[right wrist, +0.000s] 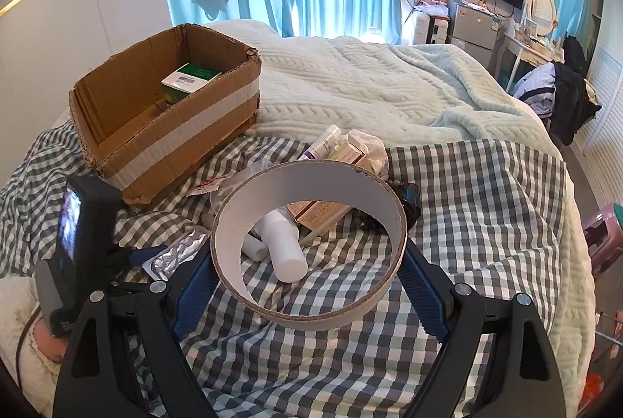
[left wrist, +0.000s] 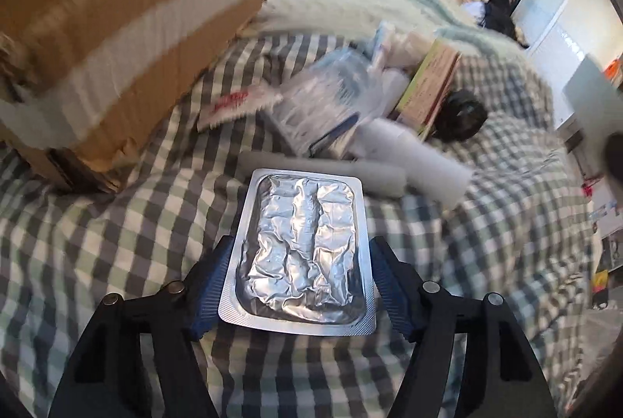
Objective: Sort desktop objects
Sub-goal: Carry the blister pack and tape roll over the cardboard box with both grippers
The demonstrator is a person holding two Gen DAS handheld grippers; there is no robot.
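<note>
Currently your left hand-held gripper (left wrist: 298,285) straddles the foil pack (left wrist: 300,254) on the bed (left wrist: 97,242), jaws spread; pad contact is unclear. Your right hand-held gripper (right wrist: 307,274) pinches the tape ring (right wrist: 307,246). Clutter (left wrist: 350,94) beyond is blurred. Your box (right wrist: 167,114) holds a green carton (right wrist: 190,79), partly hidden.

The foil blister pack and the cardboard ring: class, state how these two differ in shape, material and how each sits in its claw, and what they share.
The foil blister pack is a flat, crinkled silver rectangle; the cardboard ring is a round, hollow band, white inside.
The pack lies between the left claw pads, whether gripped is unclear; the ring is pressed between the right claw pads.
Shared: both sit above the checked cloth, outside the cardboard box.
</note>
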